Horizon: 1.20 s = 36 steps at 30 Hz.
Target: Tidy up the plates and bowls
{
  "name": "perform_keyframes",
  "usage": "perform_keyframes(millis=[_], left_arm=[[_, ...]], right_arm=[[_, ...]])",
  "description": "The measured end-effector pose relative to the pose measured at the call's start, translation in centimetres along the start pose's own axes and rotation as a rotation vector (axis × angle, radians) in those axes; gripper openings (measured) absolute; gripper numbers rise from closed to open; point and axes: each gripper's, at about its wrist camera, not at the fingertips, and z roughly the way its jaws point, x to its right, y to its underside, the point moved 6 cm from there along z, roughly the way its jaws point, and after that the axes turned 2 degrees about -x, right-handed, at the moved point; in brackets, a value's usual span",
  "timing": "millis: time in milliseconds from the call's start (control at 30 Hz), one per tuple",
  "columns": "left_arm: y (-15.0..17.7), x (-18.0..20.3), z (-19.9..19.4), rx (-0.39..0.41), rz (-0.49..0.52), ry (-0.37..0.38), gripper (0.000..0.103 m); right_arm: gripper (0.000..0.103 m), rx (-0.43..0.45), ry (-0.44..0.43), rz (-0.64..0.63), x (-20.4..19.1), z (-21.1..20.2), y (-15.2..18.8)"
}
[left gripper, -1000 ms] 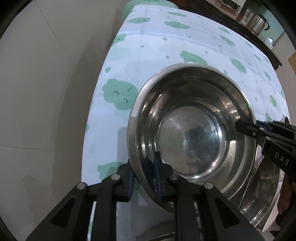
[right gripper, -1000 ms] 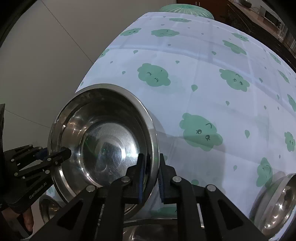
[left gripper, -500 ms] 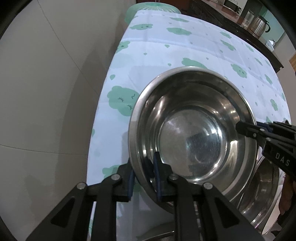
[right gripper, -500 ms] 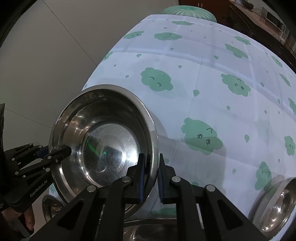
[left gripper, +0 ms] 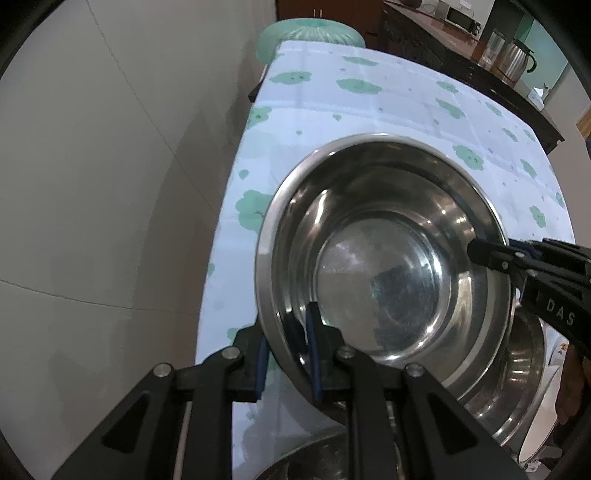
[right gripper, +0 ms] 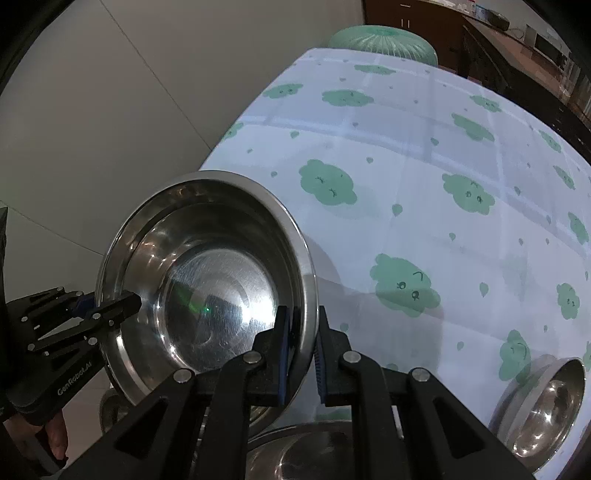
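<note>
A large steel bowl (left gripper: 384,258) is held in the air above the table, tilted toward both cameras. My left gripper (left gripper: 286,354) is shut on its near rim. My right gripper (right gripper: 301,347) is shut on the opposite rim and shows in the left wrist view (left gripper: 491,254) at the bowl's right edge. The bowl also shows in the right wrist view (right gripper: 207,284), with my left gripper (right gripper: 122,306) clamped on its left rim. A second steel bowl (left gripper: 517,376) sits under and right of the held one.
The table wears a white cloth with green cloud prints (right gripper: 424,177). A small steel bowl (right gripper: 543,402) sits at the near right. Another steel dish (right gripper: 314,454) lies below the grippers. A green stool (left gripper: 310,35) stands beyond the table's far end. The table's left edge (left gripper: 229,206) drops to tiled floor.
Both grippers have lifted the steel bowl higher and pulled back. More of the table's far end and the green stool has come into view.
</note>
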Motion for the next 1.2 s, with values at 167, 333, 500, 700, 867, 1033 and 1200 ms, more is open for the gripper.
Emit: perform_keyframes(millis=[167,333,500,700,867,1033,1200], left_arm=[[0.2,-0.6,-1.5,0.018,-0.001,-0.002,0.016],[0.8,-1.2,-2.7,0.031,-0.008,-0.001,0.016],[1.6,-1.6,-3.6,0.041,-0.012,0.001,0.016],[2.7,-1.9,-4.5,0.052,-0.011,0.003,0.016],[3.5,-2.0,-5.2,0.060,-0.010,0.006,0.016],[4.5,-2.3,-5.8,0.066,-0.009,0.009,0.016],[5.4,-2.5,-6.3,0.071,-0.005,0.012,0.016]], right_arm=[[0.013,0.021,0.001,-0.010,-1.0,-1.0,-0.2],[0.013,0.034,0.000,-0.016,-1.7,-2.1,0.3],[0.013,0.043,0.000,-0.021,-2.6,-2.8,1.0],[0.014,0.050,0.000,-0.023,-3.7,-3.7,2.1],[0.014,0.051,0.003,-0.023,-4.6,-4.4,3.3],[0.014,0.055,0.008,-0.027,-5.2,-4.9,4.3],[0.014,0.056,0.013,-0.027,-5.9,-5.4,5.6]])
